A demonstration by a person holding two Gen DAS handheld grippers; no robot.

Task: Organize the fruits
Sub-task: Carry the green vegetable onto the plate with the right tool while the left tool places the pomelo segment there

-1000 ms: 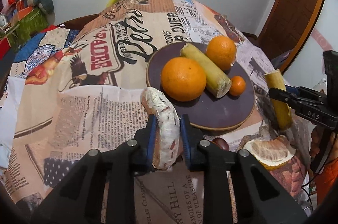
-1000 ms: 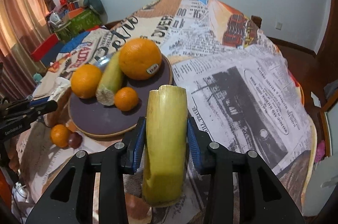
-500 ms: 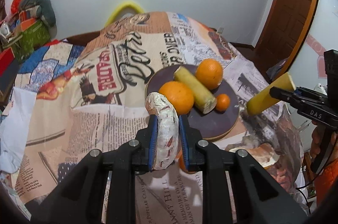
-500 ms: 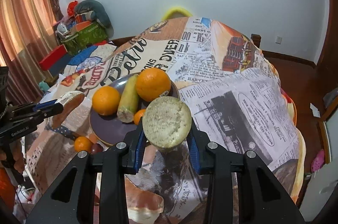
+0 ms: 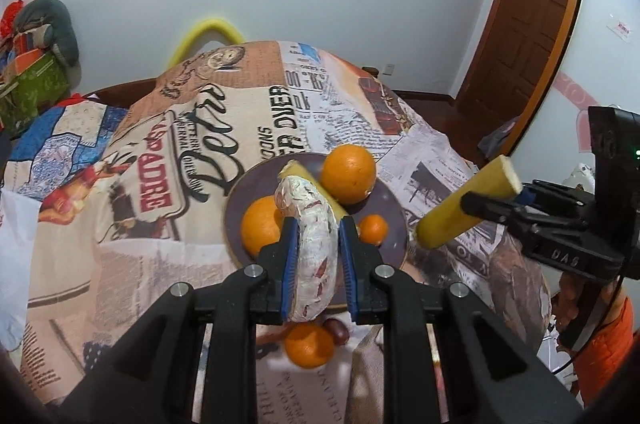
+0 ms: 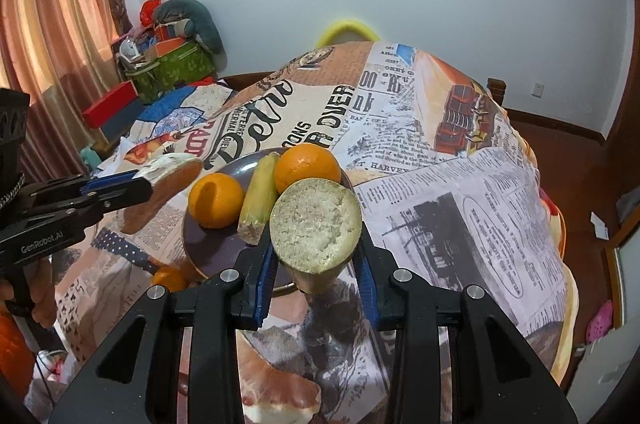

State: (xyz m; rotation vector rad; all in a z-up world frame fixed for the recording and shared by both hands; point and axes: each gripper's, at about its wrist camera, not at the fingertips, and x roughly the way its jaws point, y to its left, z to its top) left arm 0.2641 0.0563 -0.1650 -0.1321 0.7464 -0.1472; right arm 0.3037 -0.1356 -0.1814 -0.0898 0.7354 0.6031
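Observation:
A dark round plate on the printed cloth holds two big oranges, a yellow cane piece and a small orange. My left gripper is shut on a white-crusted curved fruit slice, held above the plate's near side; it also shows in the right wrist view. My right gripper is shut on a yellow cane piece, cut end toward the camera, held to the right of the plate.
A loose orange and a dark red fruit lie before the plate. A peeled pomelo piece lies at the near cloth edge. A door stands right; boxes and cushions are piled left.
Both grippers have risen and pulled back from the plate with their loads. The cane piece has tilted so its cut end faces the right camera.

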